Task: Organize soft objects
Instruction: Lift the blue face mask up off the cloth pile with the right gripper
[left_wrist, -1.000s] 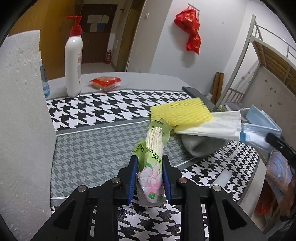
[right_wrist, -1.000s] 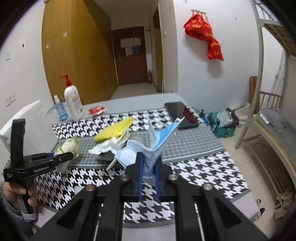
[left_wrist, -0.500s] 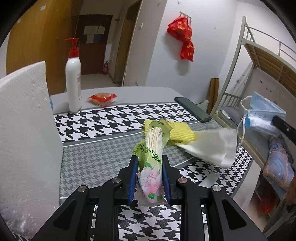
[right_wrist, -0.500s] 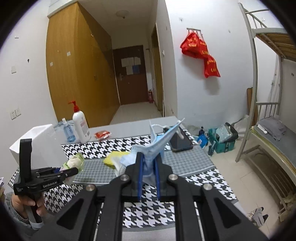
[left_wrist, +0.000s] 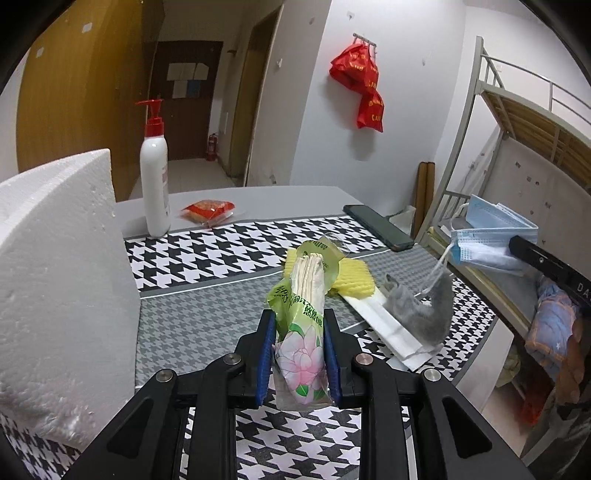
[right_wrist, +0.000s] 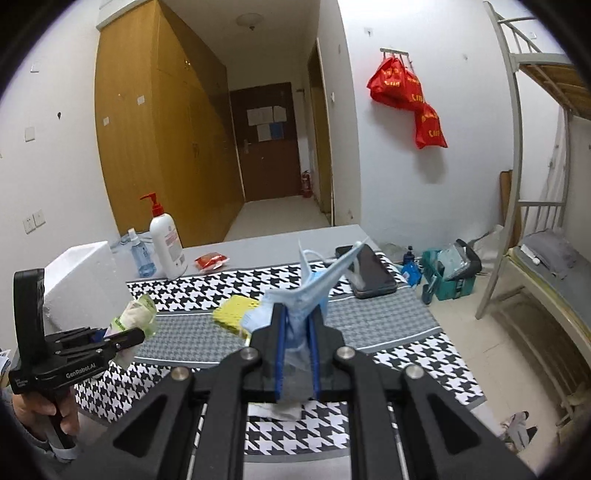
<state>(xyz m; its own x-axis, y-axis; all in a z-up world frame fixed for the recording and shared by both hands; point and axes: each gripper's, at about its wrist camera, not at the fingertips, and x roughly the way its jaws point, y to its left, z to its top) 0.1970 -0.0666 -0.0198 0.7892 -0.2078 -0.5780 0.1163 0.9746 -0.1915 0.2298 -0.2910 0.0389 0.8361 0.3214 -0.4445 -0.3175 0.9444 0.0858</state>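
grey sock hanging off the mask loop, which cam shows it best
The left wrist view. There the grey sock dangles in plain sight from the ear loop of the blue face mask, above the white paper. In the right wrist view the right gripper and the mask hide it.

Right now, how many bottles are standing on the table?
2. A white pump bottle with a red pump stands at the far left of the table; a smaller clear spray bottle stands just left of it. The foam box may hide others.
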